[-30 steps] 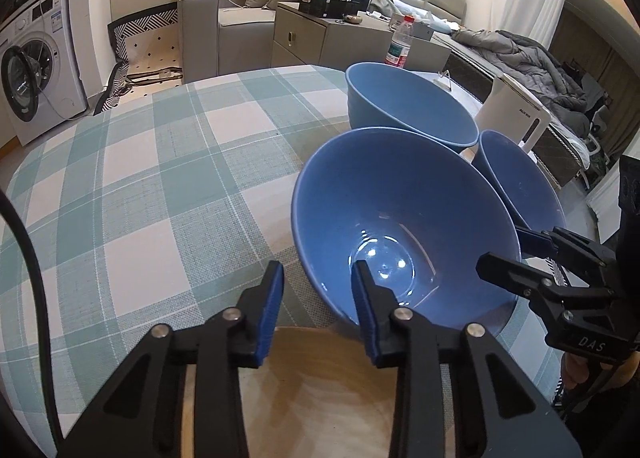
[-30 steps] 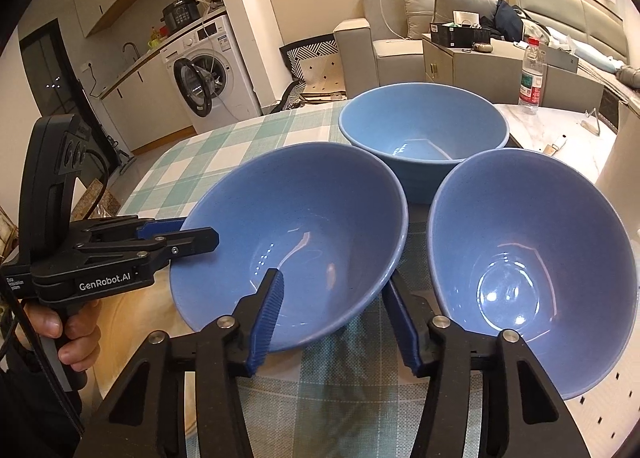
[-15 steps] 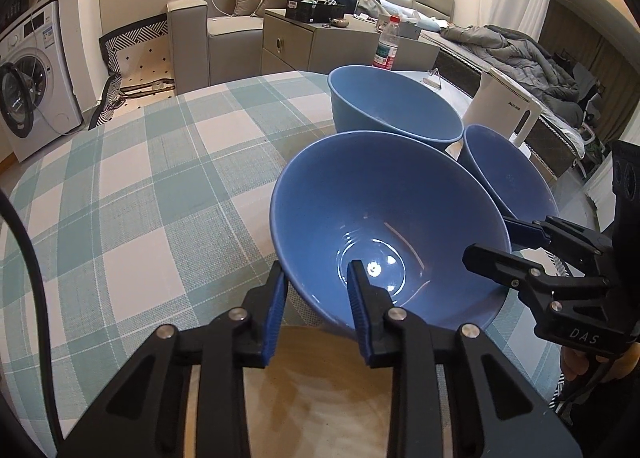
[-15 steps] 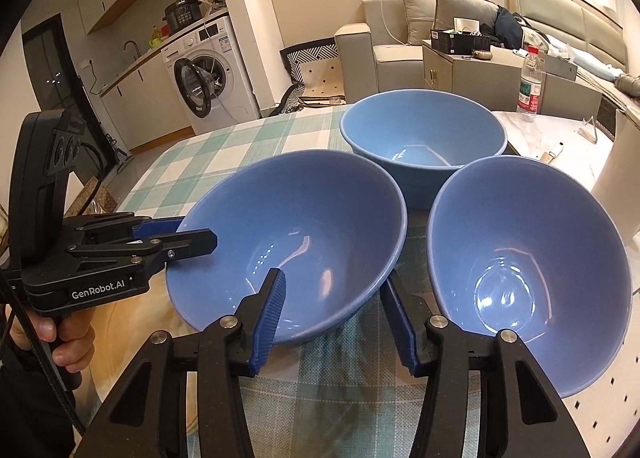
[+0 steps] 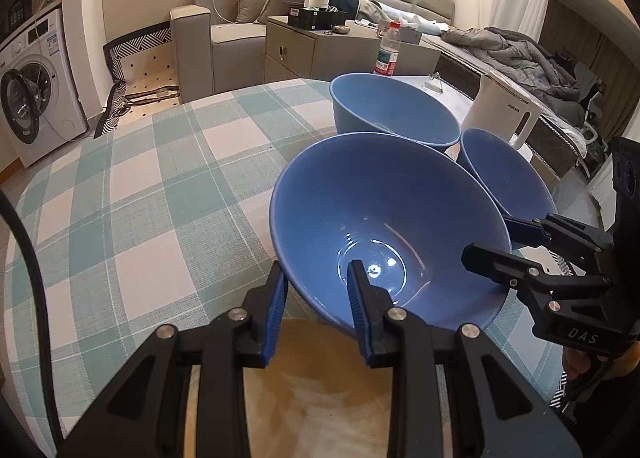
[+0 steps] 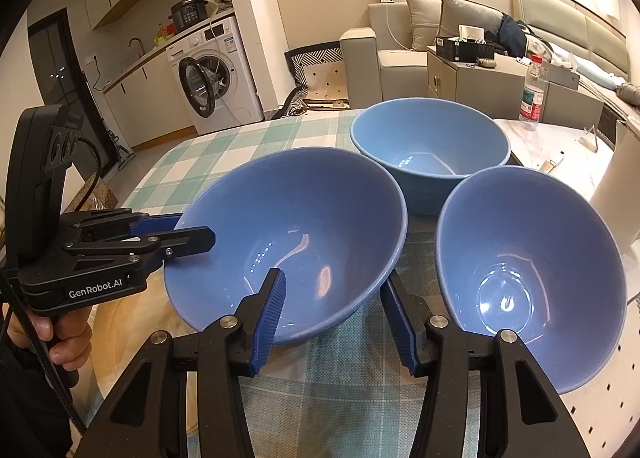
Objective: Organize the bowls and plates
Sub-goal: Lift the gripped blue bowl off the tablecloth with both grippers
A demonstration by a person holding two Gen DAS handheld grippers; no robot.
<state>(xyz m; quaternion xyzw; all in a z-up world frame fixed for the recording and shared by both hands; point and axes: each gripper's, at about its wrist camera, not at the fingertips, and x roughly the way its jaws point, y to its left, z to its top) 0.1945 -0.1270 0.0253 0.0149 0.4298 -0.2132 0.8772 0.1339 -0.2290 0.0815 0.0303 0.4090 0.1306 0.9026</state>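
Three blue bowls are on the checked tablecloth [image 5: 140, 185]. My left gripper [image 5: 316, 282] is shut on the near rim of the tilted middle bowl [image 5: 384, 217], one finger inside and one outside; the right wrist view shows it [image 6: 188, 234] gripping that bowl [image 6: 292, 225]. My right gripper [image 6: 332, 298] is open, its left finger over this bowl's rim, its right finger in the gap beside the right bowl [image 6: 532, 278]. The right gripper [image 5: 500, 242] also shows in the left wrist view by the right bowl [image 5: 500, 173]. The far bowl [image 6: 432, 153] [image 5: 392, 109] stands upright.
A white kettle [image 5: 508, 117] stands right of the bowls, its side [image 6: 616, 185] showing in the right wrist view. A water bottle [image 6: 532, 93] stands on the marble table end. A wooden board [image 5: 320, 386] lies under the left gripper. A washing machine and sofa are beyond the table.
My left gripper has closed on the middle bowl's near rim and tipped the bowl up toward the right. My right gripper has stayed open around the bowl's right rim.
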